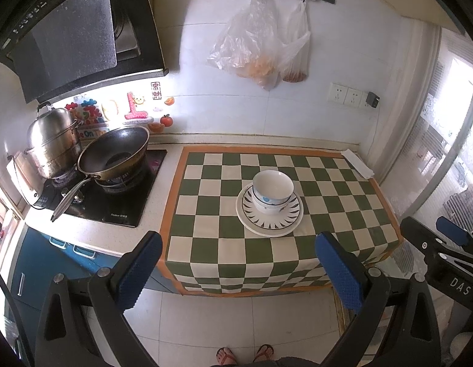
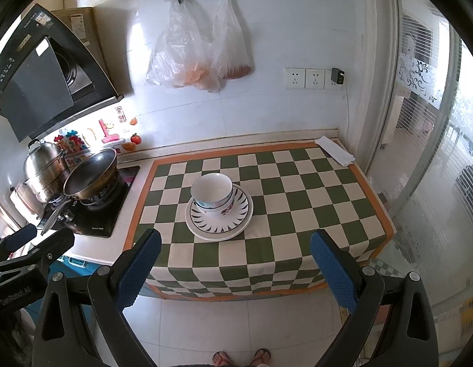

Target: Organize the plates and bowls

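Note:
Stacked white bowls [image 1: 272, 191] sit nested on stacked white plates [image 1: 269, 217] with a dark leaf-pattern rim, in the middle of the green-and-white checked cloth [image 1: 206, 220]. They also show in the right wrist view: the bowls [image 2: 212, 193] on the plates [image 2: 219, 217]. My left gripper [image 1: 239, 263] is open and empty, held back over the counter's front edge, well short of the stack. My right gripper [image 2: 236, 260] is open and empty, also held back from the stack. The right gripper shows at the left wrist view's right edge [image 1: 444, 244].
A wok [image 1: 114, 156] and a steel steamer pot [image 1: 51, 142] stand on the black hob [image 1: 123, 205] to the left. A folded white cloth [image 1: 357, 163] lies at the counter's back right corner. Plastic bags [image 1: 261, 49] hang on the wall. A glass door [image 2: 435, 168] is on the right.

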Motion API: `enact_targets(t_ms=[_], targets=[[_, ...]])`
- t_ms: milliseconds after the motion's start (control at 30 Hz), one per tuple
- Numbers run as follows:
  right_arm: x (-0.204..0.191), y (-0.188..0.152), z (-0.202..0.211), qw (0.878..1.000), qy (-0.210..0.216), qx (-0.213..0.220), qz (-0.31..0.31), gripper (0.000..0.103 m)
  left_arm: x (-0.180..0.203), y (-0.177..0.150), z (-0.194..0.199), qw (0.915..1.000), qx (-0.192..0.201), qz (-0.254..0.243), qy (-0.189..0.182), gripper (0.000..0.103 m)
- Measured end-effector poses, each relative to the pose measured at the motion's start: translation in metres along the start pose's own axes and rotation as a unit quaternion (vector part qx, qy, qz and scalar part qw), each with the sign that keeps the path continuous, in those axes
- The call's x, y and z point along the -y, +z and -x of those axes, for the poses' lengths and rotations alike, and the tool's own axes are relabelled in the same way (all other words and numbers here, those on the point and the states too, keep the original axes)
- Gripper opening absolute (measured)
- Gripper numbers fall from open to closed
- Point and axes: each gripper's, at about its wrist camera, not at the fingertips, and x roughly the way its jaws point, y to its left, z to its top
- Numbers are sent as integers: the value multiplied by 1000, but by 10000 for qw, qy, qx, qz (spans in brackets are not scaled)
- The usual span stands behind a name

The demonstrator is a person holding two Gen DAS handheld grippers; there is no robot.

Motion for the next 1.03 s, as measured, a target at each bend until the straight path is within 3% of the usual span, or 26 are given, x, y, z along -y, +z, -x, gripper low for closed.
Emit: enact_targets(t_ms=[1033], targets=[[2, 0, -5, 10000, 0, -54, 27, 100, 0, 1, 2, 10000, -5, 13, 1, 103]])
